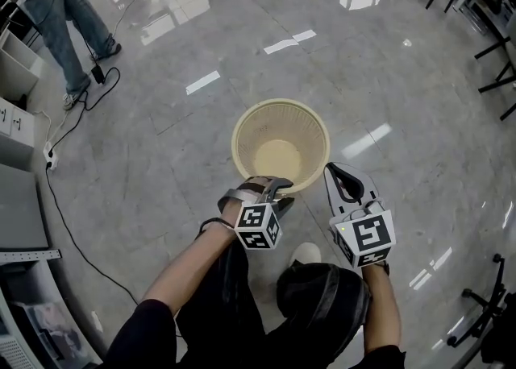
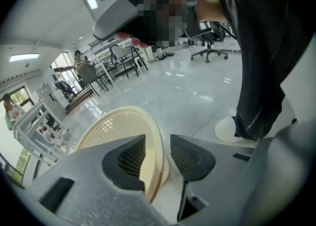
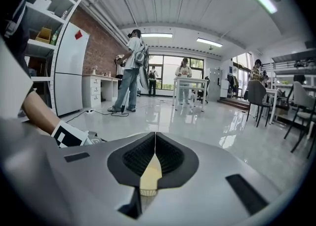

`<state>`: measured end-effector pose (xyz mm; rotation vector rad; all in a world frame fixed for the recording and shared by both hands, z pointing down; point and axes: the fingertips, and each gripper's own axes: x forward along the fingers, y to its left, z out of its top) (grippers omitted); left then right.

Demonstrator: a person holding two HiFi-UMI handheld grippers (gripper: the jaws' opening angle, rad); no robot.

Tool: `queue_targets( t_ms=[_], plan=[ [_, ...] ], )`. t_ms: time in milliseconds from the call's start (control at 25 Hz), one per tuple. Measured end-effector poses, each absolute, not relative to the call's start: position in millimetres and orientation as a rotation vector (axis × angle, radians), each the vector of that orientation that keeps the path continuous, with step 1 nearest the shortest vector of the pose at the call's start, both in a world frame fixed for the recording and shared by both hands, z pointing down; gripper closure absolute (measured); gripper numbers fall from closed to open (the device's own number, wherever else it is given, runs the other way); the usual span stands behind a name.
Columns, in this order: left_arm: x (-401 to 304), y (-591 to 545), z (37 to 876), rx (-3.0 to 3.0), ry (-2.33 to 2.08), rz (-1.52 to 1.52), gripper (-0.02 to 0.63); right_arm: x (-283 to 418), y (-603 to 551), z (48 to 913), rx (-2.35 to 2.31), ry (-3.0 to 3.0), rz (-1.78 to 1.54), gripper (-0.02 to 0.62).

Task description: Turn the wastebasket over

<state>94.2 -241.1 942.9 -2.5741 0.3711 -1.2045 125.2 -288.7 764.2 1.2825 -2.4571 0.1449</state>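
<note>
No legible words, numbers or brands; only black-and-white square marker patterns on the left gripper's cube (image 1: 258, 227) and the right gripper's cube (image 1: 367, 238).

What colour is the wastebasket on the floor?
The wastebasket is pale cream, with latticed walls; the head view shows it best.

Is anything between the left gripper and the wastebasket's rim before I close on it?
Nothing visible is in the way. The left gripper has its jaws open astride the near rim of the wastebasket, one jaw inside the wall and one outside. The right gripper is shut, beside the rim, clear of that grip.
</note>
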Motion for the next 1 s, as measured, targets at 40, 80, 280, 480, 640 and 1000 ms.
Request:
queue_targets(
  t_ms=[40, 80, 280, 480, 640, 1000],
  plan=[
    [94.1, -241.9, 946.4, -2.545, 0.364, -1.226, 0.448, 124.5, -287.9, 765.2, 1.283, -2.458, 0.148, 0.583],
    [93.9, -242.7, 949.4, -2.520, 0.357, -1.246, 0.449, 123.6, -286.9, 765.4, 1.283, -2.459, 0.146, 0.583],
    [91.9, -246.5, 959.9, -2.395, 0.335, -1.332, 0.534, 121.1, -282.6, 763.7, 1.273, -2.469, 0.144, 0.583],
    [88.9, -249.2, 961.4, -2.379, 0.364, -1.335, 0.543, 126.5, -278.4, 762.2, 1.285, -2.470, 0.149, 0.583],
    [90.2, -251.3, 954.8, -2.427, 0.412, -1.277, 0.545, 129.8, -279.4, 763.1, 1.290, -2.464, 0.160, 0.583],
    [83.6, -273.4, 890.0, -2.939, 0.747, -0.876, 0.545, 135.7, -282.6, 770.5, 1.285, -2.443, 0.162, 0.583]
  ],
)
